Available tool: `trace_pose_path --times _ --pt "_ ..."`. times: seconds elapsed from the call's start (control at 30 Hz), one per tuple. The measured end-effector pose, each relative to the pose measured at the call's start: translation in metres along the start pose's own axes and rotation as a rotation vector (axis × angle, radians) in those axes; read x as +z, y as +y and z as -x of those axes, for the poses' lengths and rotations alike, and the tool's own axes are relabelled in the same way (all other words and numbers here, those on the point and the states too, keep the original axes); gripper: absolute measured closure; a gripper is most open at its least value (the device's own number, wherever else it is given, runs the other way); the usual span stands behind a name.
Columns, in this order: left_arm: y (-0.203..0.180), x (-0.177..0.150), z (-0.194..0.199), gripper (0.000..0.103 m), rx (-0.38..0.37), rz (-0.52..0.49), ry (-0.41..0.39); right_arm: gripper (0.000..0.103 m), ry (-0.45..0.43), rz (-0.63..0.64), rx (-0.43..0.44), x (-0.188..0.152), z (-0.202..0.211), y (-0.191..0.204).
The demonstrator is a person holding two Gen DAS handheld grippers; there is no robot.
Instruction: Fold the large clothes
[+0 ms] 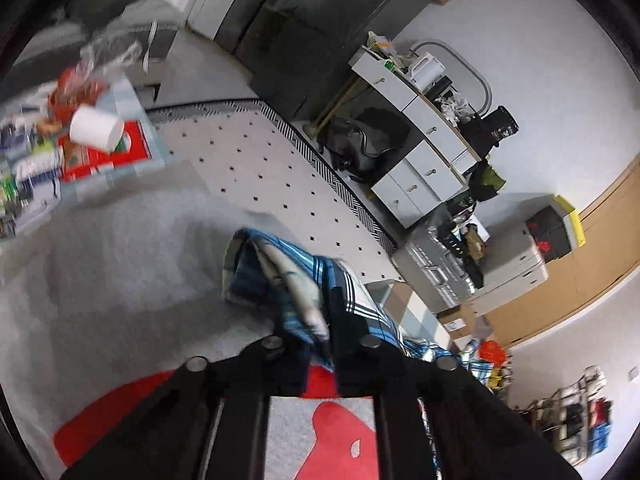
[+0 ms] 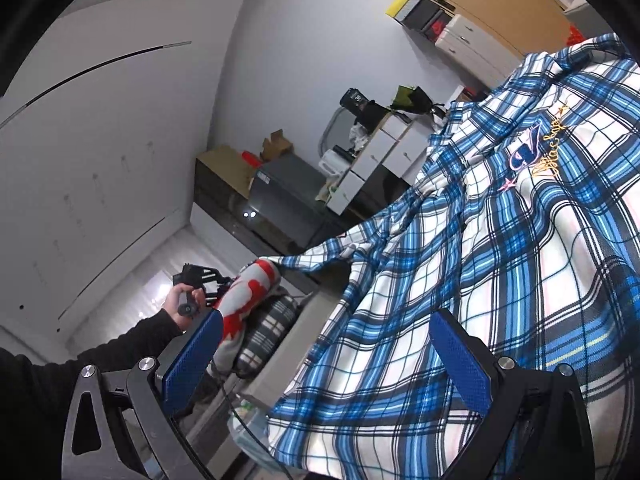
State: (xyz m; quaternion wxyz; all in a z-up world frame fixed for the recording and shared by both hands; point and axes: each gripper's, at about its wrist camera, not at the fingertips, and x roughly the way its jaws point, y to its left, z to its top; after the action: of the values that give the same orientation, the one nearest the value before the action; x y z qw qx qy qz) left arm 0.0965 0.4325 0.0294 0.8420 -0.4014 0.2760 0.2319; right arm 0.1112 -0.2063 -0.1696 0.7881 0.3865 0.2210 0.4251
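Shirt — blue plaid — hangs spread just ahead of the right gripper, whose fingers stand wide and empty. Off to the left, the left gripper pinches a bunched corner above the blanket — the cloth stretches between both hands.

Even, cool indoor light; fisheye bending and black vignette at the edges; motion blur smears the left-wrist view.

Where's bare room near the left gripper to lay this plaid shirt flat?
The grey blanket is bare between the clutter with the paper roll and the bunched plaid shirt held in the left gripper. The dotted rug beyond is bare too. The white drawers side is crowded.
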Motion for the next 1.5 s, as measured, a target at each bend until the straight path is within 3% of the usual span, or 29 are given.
trace_pose_path --times 0.1,0.3,0.57,0.67,0.83,1.0,1.13,1.3,1.5 --pt "-0.020 0.001 0.003 0.103 0.071 -0.124 -0.041 0.000 0.000 0.005 -0.004 0.000 0.000 0.000" --pt "-0.062 -0.001 0.011 0.103 0.069 -0.251 -0.072 0.000 0.008 0.023 -0.014 -0.001 -0.001 0.002" --pt "-0.154 -0.026 0.042 0.103 -0.024 -0.462 -0.131 0.000 0.002 0.016 -0.001 0.000 0.002 -0.001" --pt "-0.206 -0.049 0.060 0.103 -0.066 -0.563 -0.156 0.000 0.001 0.012 0.004 0.000 0.003 -0.002" --pt "-0.278 -0.102 0.074 0.103 -0.156 -0.709 -0.108 0.000 -0.006 -0.005 0.023 0.000 0.006 -0.004" --pt "-0.346 -0.187 0.061 0.103 -0.220 -0.889 -0.004 0.000 -0.015 -0.026 0.055 -0.001 0.013 -0.008" --pt "-0.384 -0.266 0.020 0.103 -0.253 -1.016 0.094 0.000 -0.024 -0.027 0.076 -0.001 0.020 -0.011" --pt "-0.403 -0.353 -0.054 0.103 -0.220 -1.115 0.225 0.000 -0.043 -0.041 0.105 0.002 0.024 -0.015" --pt "-0.396 -0.431 -0.145 0.103 -0.226 -1.172 0.476 0.000 -0.067 -0.075 0.161 0.008 0.032 -0.025"
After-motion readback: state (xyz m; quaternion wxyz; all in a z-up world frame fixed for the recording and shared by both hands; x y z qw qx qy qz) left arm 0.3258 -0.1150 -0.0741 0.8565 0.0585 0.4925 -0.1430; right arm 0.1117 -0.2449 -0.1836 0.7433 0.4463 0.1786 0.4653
